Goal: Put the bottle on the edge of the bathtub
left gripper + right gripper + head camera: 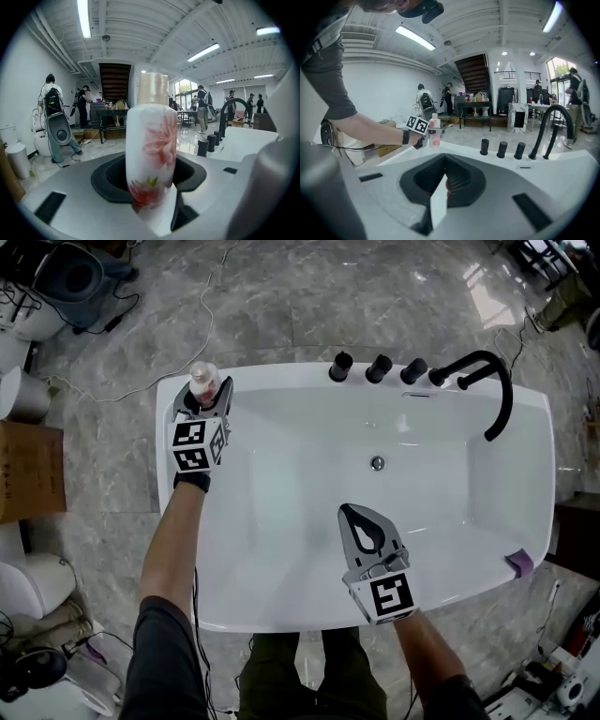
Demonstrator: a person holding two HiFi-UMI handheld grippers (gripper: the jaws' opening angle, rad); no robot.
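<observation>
Bathtub (pixel 272 382): it is taking up most of the head view, and its white rim is running flat round the far left corner.

Left gripper (pixel 204 396): I am holding it over that far left corner. Its fingers (pixel 65 201) are pinching the bottle (pixel 203 378) low on its body, upright, cap uppermost.

Right gripper (pixel 352 515): it is hovering above the near side of the basin, well apart from the bottle. Its fingers (pixel 393 187) are pressing together on nothing.

Finding: the bottle is standing at the rim corner, but no view is showing whether its base is bearing on the rim.

Judgement: I am reading the step in hand as the set-down.

- I should be lowering straight down with the bottle plumb.
- The base should be landing on the flat of the rim, clear of both the inward slope and the outer lip.
- The fingers should be spreading only once the base is sitting flat, and evenly, so neither one is dragging the bottle.
- Then I should be backing off along the fingers' own line, not sideways.

Risk: a tall, narrow bottle on a glossy rim is likely tipping easily.
</observation>
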